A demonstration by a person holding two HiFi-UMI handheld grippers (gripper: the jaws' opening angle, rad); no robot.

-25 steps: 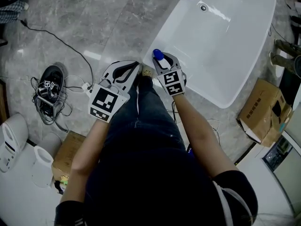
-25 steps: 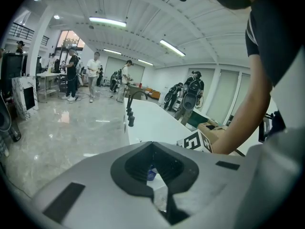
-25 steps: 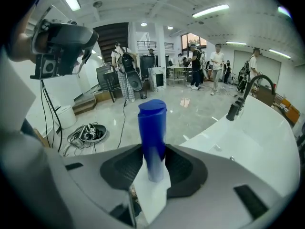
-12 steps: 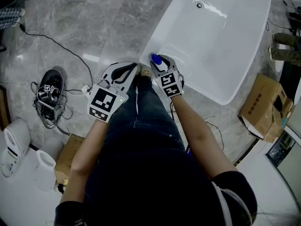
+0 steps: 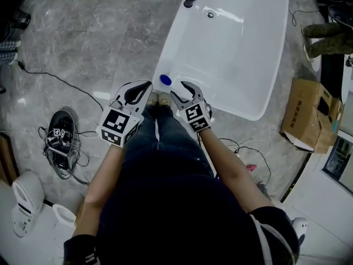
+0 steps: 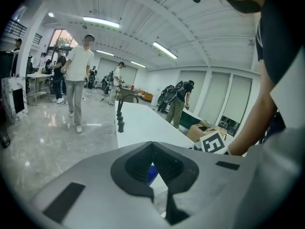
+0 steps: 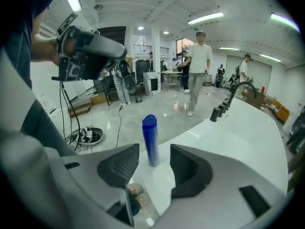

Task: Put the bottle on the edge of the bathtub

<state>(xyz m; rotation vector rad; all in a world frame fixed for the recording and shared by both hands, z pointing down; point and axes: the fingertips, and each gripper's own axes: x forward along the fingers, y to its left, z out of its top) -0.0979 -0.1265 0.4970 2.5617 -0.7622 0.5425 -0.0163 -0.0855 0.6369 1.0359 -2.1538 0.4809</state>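
On the bathtub edge (image 5: 168, 57), the bottle (image 7: 151, 142) stands beyond the just-opened right claw (image 7: 155, 149).

A grey marble floor (image 5: 83, 37) is seen all around. At the left, a tangle of cables (image 5: 60, 142) is heaped on it, and a black cord (image 5: 55, 80) is trailed off toward the far left. White appliances (image 5: 25, 200) are parked at the lower left. Over on the right, a cardboard box (image 5: 309, 115) is set on the floor. A bystander in a white shirt (image 6: 78, 75) is picked out farther back, under long ceiling lights (image 6: 164, 50).
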